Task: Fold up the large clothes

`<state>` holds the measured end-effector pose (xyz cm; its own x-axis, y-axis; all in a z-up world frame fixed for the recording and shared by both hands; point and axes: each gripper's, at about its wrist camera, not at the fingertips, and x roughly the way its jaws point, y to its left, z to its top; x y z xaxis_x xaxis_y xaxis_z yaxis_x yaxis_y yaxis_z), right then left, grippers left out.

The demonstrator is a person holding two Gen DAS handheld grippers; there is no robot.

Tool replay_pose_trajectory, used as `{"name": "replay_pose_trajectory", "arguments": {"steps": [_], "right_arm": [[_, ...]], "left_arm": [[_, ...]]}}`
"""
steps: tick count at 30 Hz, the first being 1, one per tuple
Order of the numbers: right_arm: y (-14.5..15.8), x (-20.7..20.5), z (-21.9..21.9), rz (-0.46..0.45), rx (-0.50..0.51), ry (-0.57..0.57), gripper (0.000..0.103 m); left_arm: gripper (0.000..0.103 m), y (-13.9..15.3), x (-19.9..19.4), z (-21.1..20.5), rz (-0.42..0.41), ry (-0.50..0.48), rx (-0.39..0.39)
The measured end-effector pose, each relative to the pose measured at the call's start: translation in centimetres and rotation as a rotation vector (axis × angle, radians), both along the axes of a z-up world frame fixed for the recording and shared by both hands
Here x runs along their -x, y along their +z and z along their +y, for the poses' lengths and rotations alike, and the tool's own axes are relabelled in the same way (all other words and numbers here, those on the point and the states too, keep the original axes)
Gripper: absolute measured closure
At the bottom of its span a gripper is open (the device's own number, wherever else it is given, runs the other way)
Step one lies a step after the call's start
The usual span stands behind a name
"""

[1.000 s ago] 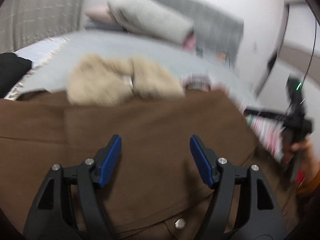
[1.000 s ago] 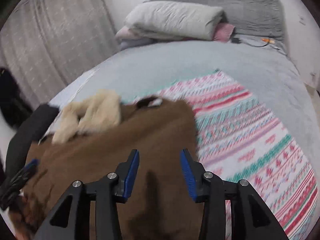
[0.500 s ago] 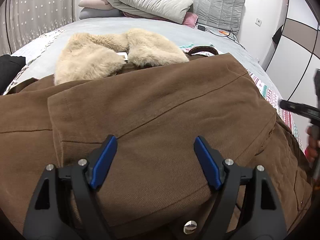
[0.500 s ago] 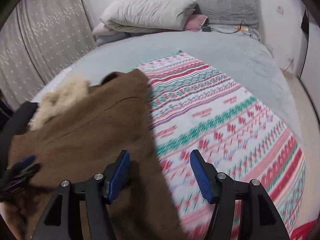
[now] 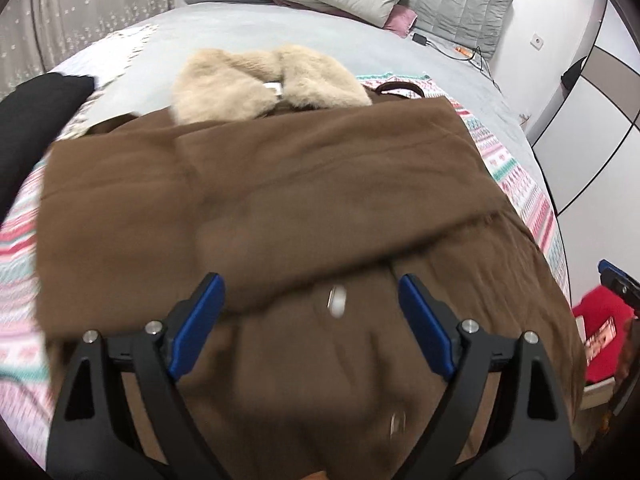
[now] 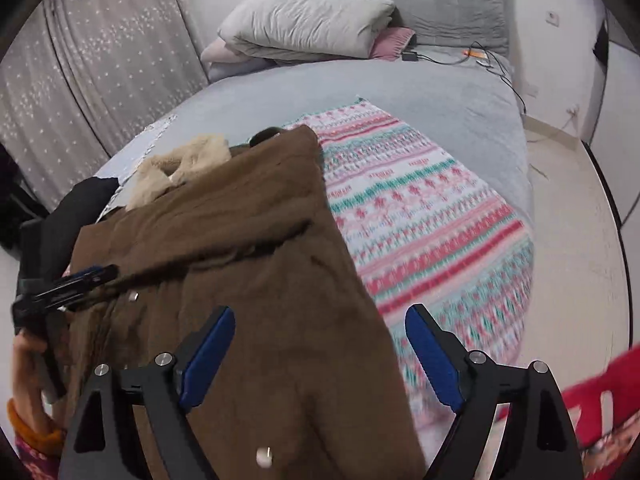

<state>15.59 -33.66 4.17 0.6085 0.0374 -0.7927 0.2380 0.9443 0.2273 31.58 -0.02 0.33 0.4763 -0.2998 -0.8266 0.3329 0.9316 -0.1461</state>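
Coat [image 5: 280, 208] flat on blanket [image 6: 432, 216], sleeve folded across ahead of jaws. Left gripper [image 5: 312, 316], right gripper [image 6: 320, 352] both wide, empty, poised above hem for next fold.

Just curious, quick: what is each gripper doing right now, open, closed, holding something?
Left gripper: open, holding nothing.
Right gripper: open, holding nothing.

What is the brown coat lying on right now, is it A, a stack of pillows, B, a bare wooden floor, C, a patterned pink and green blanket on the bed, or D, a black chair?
C: the brown coat lies across the patterned blanket, which is spread over the grey bed; the pillows sit apart at the headboard.
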Motion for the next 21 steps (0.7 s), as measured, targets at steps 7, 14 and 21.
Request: {"name": "replay_pose_trajectory", "arguments": {"steps": [7,14,21], "right_arm": [[-0.6,6.4,-1.5,0.009,-0.149,0.013,0.015],[-2.8,11.1,-2.7,0.098,-0.163,0.061,0.015],[-6.4,14.8,-3.7,0.193,-0.171,0.104,0.015]], "left_arm": [[0.013,2.3,9.5,5.3,-0.016,0.008,-0.126],[0.013,-0.3,16.6,11.1,0.089,0.090,-0.110],[0.013,-4.3,21.7,17.1,0.229,0.199,-0.023]]}}
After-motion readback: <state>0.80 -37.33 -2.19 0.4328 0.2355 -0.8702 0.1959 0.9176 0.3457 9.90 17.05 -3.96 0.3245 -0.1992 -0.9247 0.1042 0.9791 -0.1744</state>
